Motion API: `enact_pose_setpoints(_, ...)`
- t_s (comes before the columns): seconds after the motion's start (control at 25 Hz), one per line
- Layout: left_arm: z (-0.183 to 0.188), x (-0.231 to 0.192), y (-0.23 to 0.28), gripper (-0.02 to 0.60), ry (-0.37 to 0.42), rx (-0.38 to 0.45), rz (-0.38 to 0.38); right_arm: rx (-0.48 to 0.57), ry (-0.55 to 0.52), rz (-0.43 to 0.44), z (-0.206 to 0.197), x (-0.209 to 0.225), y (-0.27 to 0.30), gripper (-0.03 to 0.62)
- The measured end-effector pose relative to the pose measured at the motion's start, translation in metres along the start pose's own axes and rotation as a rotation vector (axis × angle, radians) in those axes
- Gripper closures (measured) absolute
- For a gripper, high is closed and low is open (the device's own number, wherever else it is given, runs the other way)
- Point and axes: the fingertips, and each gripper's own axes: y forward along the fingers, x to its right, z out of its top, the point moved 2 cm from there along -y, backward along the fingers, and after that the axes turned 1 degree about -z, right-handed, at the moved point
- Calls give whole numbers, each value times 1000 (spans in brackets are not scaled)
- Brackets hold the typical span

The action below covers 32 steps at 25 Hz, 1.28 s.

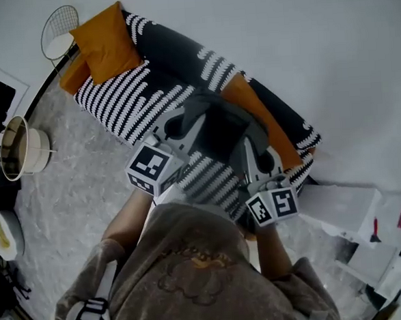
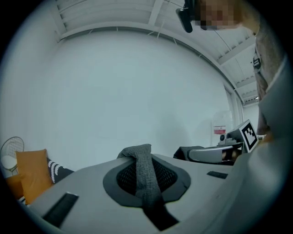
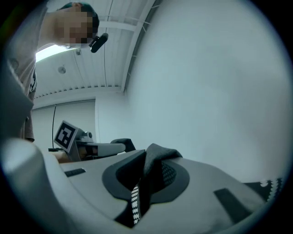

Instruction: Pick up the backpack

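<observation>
Looks like a home living room here: a long sofa (image 1: 118, 103) in black-and-white stripes runs along a plain white wall (image 1: 301, 39). An orange cushion (image 1: 107, 43) is propped at the sofa's far end, with a round wire side table (image 1: 59, 32) just beyond that end. A round basket (image 1: 21, 148) stands out on the grey mottled floor (image 1: 73, 199) in front of the sofa. White boxes (image 1: 341, 207) are stacked past its near end.

Part of backpack (image 1: 219, 128) hidden behind left gripper (image 1: 179, 125) and right gripper (image 1: 249, 149), sofa (image 1: 124, 99) middle covered, strap (image 2: 145, 176) ends lost between jaws.
</observation>
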Motion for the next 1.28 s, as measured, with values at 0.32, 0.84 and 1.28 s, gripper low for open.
enact_pose_setpoints(0.32,6,38,-65,546,-13,-9,-125,65,5,-97,5,-58,-51,559)
enact_pose_setpoints(0.84,-14,113,-204,545,22,-40,-210,47,4,-176,-29,-176,-163,557)
enact_pose_setpoints(1.28,-26,160,-286,545,15,-40,-136,22,66,-110,-53,-239,-227,557)
